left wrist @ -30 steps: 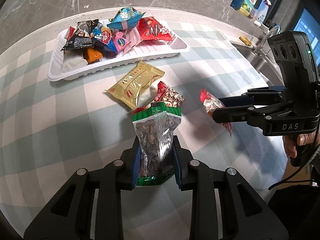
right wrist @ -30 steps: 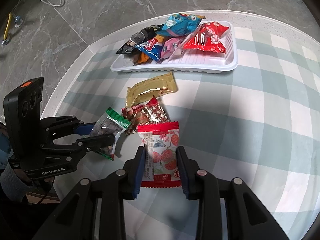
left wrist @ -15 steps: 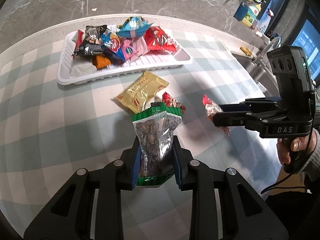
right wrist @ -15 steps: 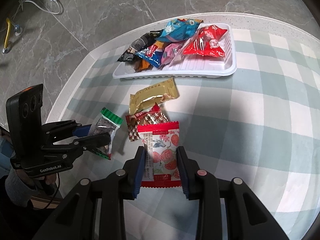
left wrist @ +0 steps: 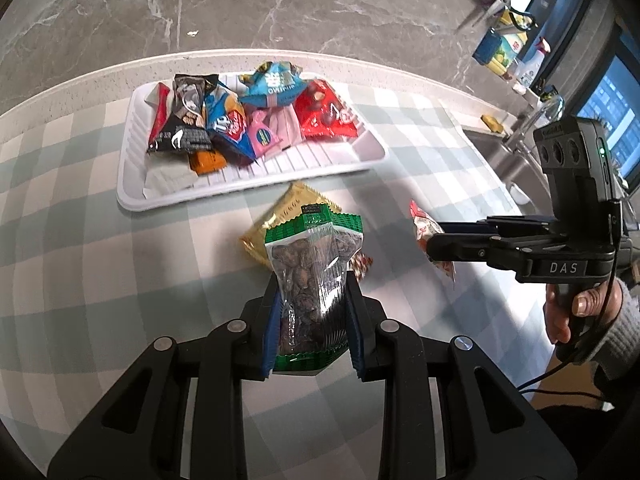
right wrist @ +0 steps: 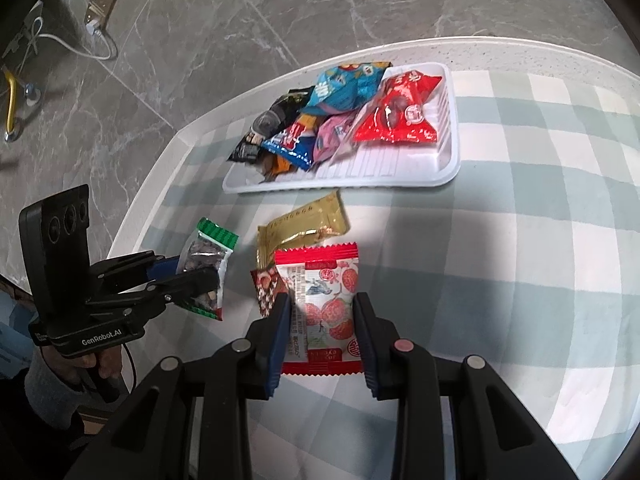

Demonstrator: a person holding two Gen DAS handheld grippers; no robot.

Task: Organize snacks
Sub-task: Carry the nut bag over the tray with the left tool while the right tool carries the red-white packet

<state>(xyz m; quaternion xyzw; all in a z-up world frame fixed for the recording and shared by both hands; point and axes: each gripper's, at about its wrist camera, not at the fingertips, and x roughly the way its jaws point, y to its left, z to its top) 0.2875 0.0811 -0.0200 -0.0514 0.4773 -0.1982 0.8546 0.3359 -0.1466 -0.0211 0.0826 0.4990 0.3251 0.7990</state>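
Left claw (left wrist: 312,320) pinched the green nut bag (left wrist: 308,276), right claw (right wrist: 320,336) pinched the strawberry packet (right wrist: 324,304) — both lifted off the counter (right wrist: 520,240), likely bound for the white tray (right wrist: 450,168) near its far edge.

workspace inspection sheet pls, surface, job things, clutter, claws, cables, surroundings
surface: round table under a checked cloth
job's things: white tray piled with snack packs; gold packet and a small red patterned pack lie loose beside it
clutter: nothing seen
grippers: left claw shut on green-topped nut bag; right claw shut on red strawberry pack
cables: white cord on the floor; black lead hangs from the right claw's handle
surroundings: marble floor, sink with bottles
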